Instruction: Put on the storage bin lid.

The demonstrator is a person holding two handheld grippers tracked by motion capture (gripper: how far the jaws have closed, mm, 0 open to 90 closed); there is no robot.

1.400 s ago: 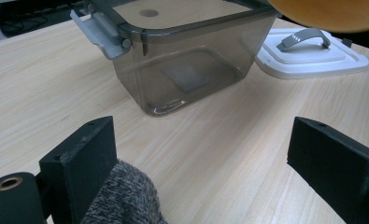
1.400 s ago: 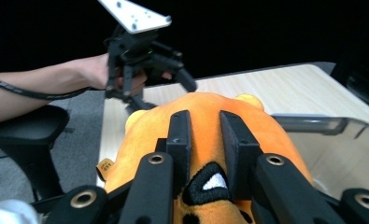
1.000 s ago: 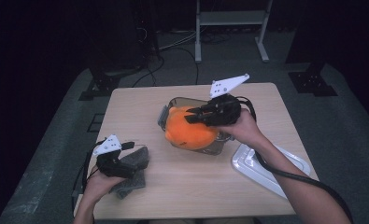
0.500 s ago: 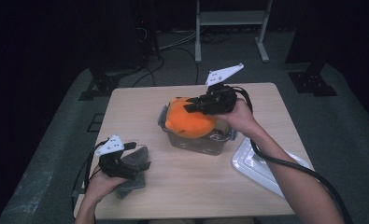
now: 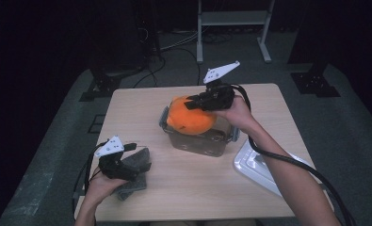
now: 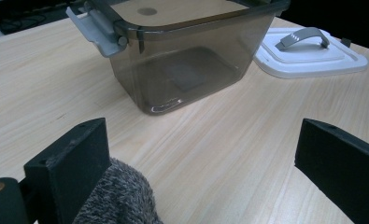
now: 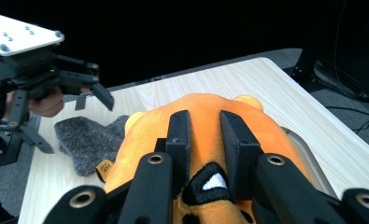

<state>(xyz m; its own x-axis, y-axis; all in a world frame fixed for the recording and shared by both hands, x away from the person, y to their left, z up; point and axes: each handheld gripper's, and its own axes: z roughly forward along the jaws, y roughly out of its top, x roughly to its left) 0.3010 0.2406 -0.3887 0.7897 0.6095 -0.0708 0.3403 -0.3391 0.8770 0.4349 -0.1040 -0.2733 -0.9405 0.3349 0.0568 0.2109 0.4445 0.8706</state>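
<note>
While the right gripper [image 5: 191, 104] is clamping its two black jaws tightly on a fold of its fabric, the orange plush toy [image 5: 189, 117] is bulging over the rim of the smoky clear plastic box [image 5: 207, 140] near the middle of the wooden table [image 5: 193, 188]. The toy is looking round and soft, bright orange, with small rounded ears, a black-and-white patch showing between the jaws in the right gripper view, and a small tag at its edge. The box is standing upright with grey latches at its ends, and its lower part is showing nothing but its own base. Its white lid [image 5: 263, 165] with a grey handle is lying apart on the table. The left gripper [image 5: 136, 165] is resting with jaws wide apart over a grey knitted cloth [image 5: 137, 159].
</note>
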